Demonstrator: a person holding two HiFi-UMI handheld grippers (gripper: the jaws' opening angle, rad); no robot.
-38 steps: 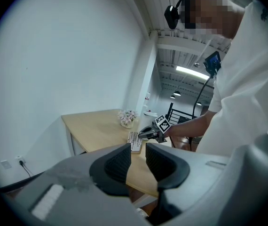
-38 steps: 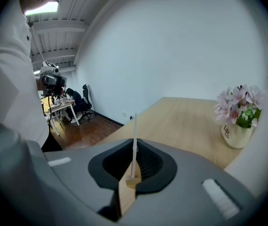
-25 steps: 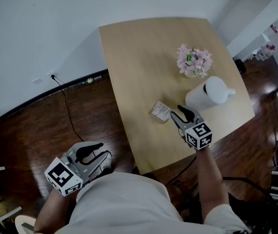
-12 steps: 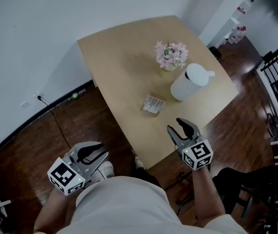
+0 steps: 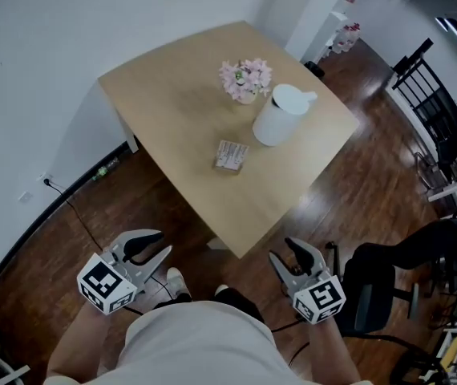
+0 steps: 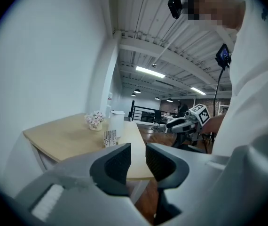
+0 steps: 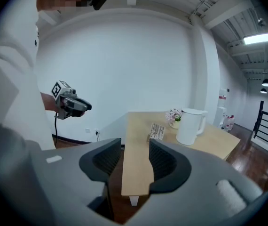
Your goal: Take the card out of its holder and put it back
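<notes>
The card holder [image 5: 231,156] stands upright on the light wooden table [image 5: 172,95], with the card in it as far as I can tell; it also shows as the card holder [image 6: 110,138] and the card holder [image 7: 157,132]. Both grippers hang low by the person's body, off the table's near edge. My left gripper [image 5: 155,245] is open and empty, its jaws [image 6: 137,157] a small gap apart. My right gripper [image 5: 293,251] is opening with nothing between its jaws, and the table edge shows through the gap.
A white kettle [image 5: 281,115] and a small pot of pink flowers [image 5: 245,79] stand behind the card holder. A black office chair [image 5: 373,287] sits close by on the right. Another dark chair [image 5: 433,111] stands farther right. A cable [image 5: 76,215] runs along the wooden floor.
The person has stepped back from the table. My right gripper has drawn away from the card holder to below the table's edge. The left gripper has stayed low by the body.
</notes>
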